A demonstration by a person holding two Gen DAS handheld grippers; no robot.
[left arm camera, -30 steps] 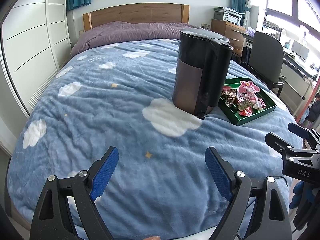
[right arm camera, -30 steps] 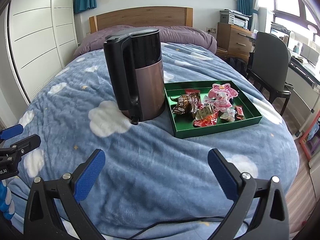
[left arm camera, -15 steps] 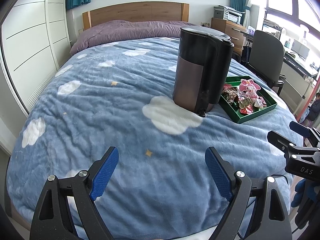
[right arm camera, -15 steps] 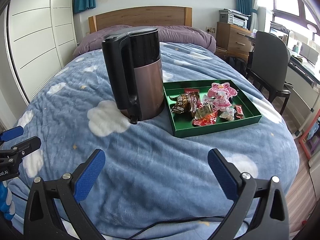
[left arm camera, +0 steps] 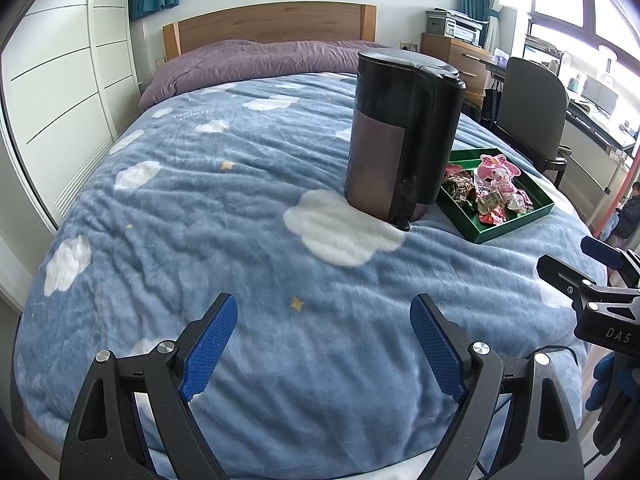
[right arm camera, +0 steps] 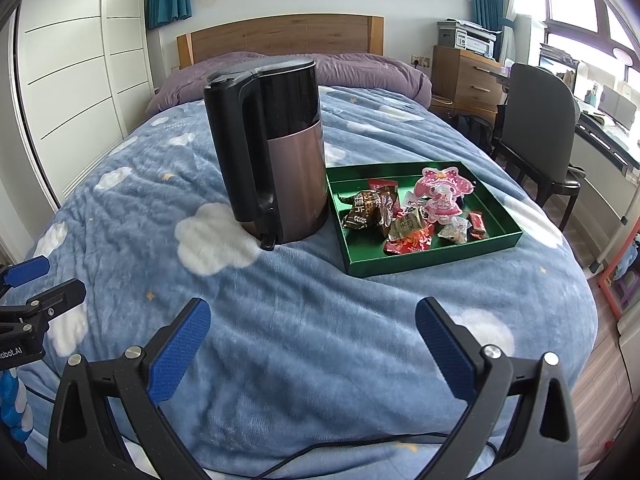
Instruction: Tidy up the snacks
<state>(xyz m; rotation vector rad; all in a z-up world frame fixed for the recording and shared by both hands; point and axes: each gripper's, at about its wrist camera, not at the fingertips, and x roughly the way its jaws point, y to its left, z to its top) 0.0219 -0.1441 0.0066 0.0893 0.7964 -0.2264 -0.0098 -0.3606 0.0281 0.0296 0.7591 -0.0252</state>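
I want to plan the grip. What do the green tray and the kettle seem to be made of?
Green tray: probably thin cardboard with a matte finish, judging by its sharp folded walls and lack of shine. Kettle: the lower body looks like brushed metal with a soft bronze sheen; the top, lid and handle look like glossy black plastic.

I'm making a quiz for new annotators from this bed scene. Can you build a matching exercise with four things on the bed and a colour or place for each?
Things:
1. kettle
2. tray
3. pink character packet
4. blanket

Descriptions:
A. blue with white clouds
B. green, holds the wrapped snacks
C. stands upright just left of the tray
D. lies at the back of the tray

Pairs: 1-C, 2-B, 3-D, 4-A
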